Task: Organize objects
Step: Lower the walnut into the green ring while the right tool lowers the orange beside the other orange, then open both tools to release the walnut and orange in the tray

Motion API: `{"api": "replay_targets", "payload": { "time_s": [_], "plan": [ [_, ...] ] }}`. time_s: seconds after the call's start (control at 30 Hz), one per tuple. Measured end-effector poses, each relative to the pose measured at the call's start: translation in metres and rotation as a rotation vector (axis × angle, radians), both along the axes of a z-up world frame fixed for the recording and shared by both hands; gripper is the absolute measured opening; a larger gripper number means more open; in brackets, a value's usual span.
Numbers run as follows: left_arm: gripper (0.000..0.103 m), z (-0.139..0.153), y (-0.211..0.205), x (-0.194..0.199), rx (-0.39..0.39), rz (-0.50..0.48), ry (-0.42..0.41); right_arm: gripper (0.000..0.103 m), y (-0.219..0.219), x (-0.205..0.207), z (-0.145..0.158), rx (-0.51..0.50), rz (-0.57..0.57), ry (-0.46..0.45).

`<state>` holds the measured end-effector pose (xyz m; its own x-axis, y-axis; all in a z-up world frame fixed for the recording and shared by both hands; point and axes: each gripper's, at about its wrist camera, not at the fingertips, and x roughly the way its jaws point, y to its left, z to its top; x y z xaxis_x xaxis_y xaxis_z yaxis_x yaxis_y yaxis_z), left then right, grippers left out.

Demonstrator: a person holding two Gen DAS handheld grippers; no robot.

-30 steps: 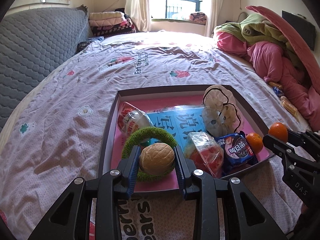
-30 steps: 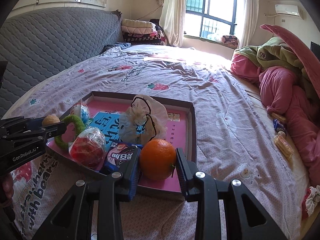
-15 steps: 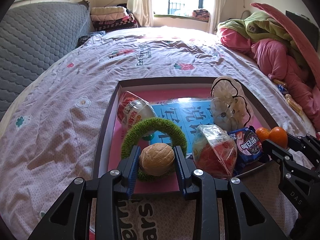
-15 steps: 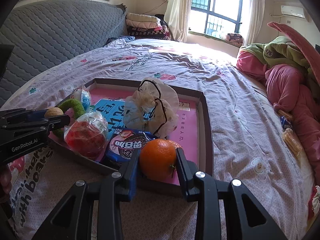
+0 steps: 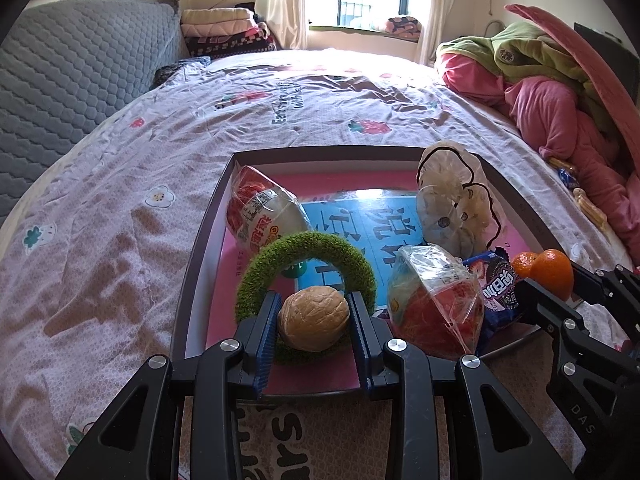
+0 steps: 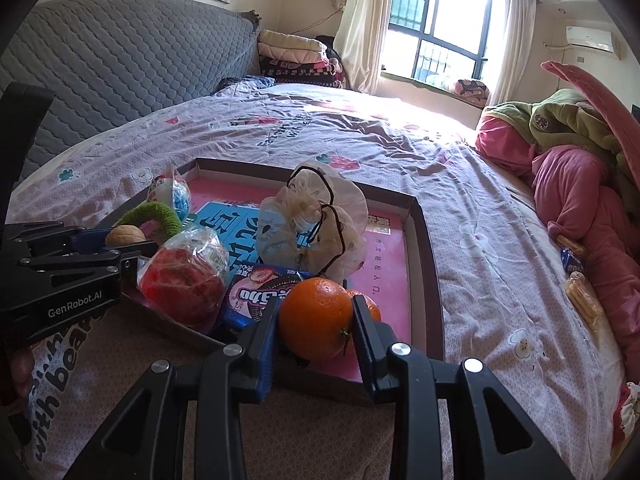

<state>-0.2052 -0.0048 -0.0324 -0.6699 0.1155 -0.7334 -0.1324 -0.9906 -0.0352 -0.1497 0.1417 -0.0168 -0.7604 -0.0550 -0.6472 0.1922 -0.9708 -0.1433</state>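
A shallow pink box lid [image 5: 280,162] [image 6: 424,240] lies on the bed. My left gripper [image 5: 314,320] is shut on a tan walnut [image 5: 314,322] [image 6: 125,235], held just over a green fuzzy ring [image 5: 308,246] at the lid's near left corner. My right gripper [image 6: 316,320] is shut on an orange [image 6: 316,318] [image 5: 554,274] above the lid's near right edge, with a second orange [image 6: 372,308] right behind it. In the lid also lie two wrapped snack balls [image 5: 436,304] [image 5: 264,216], a blue cookie pack [image 6: 260,294] and a sheer pouch [image 6: 316,220].
The purple flowered bedspread [image 5: 120,208] spreads all around the lid. A grey quilted headboard [image 6: 120,64] rises at the left. Pink and green bedding [image 6: 580,184] is heaped at the right, with small snack packs [image 6: 580,296] beside it. Folded blankets [image 5: 228,30] are stacked by the window.
Both grippers have come down and closer to the lid with their loads. The walnut now sits lower against the green ring, and the orange hangs over the lid's near edge.
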Motion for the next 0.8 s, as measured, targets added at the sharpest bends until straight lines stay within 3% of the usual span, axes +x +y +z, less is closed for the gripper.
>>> {"api": "replay_targets", "payload": {
  "time_s": [0.6,0.67,0.8],
  "plan": [
    [0.037,-0.0027,-0.0033,-0.0031,0.016,0.004,-0.02,0.036,-0.0044,-0.0001,0.0008,0.014,-0.013,0.0],
    [0.039,-0.0024,-0.0043,-0.0028,0.019,0.006,-0.023,0.044,-0.0035,-0.0002,0.001,0.01,-0.016,-0.005],
    [0.043,-0.0017,-0.0074,-0.0026,0.025,0.011,-0.028,0.048,0.0,0.0002,0.0022,0.004,-0.03,-0.001]
  ]
}}
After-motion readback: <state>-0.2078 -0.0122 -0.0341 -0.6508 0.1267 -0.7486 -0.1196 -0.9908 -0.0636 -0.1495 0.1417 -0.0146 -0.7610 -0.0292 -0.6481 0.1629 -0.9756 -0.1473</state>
